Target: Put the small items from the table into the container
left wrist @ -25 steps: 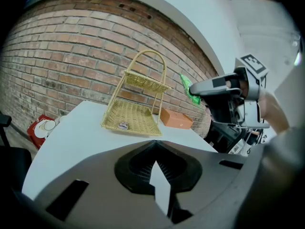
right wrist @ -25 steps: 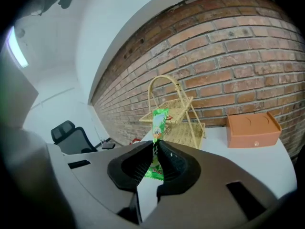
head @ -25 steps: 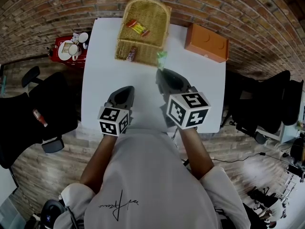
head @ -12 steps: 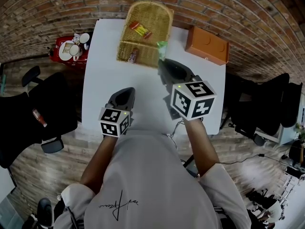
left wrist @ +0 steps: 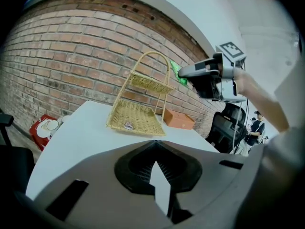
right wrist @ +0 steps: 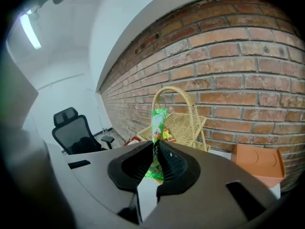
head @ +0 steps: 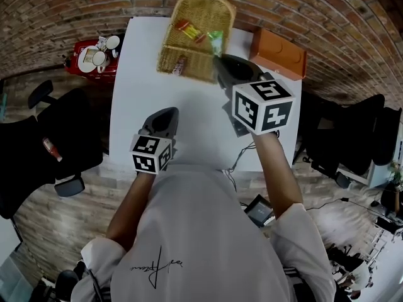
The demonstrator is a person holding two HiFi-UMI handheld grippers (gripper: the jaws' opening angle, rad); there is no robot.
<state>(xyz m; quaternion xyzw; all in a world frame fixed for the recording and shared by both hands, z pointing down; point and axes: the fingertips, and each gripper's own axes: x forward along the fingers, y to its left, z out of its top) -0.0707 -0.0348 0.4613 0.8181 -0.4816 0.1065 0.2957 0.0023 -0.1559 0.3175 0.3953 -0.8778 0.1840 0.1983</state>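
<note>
The green packet (right wrist: pixel 159 118), its print too blurred to read, stands upright, pinched in the right tongs (right wrist: pixel 155 143) above the two-tier wicker basket (head: pixel 167 58) at the far end of the table (head: pixel 138 80). Other wrapped snacks (head: pixel 187 26) lie in the basket. The left tongs (left wrist: pixel 154 147) are pressed together, empty, over the near side of the table. An orange box (head: pixel 280 52) sits beside the basket.

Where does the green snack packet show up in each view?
Head view: green snack packet top centre, at the right claw tip, above the wicker basket.
Left gripper view: packet upper right of centre, beside the basket handle.
Right gripper view: packet dead centre, clamped between the jaws.
Shared landmark: the wicker basket.
</note>
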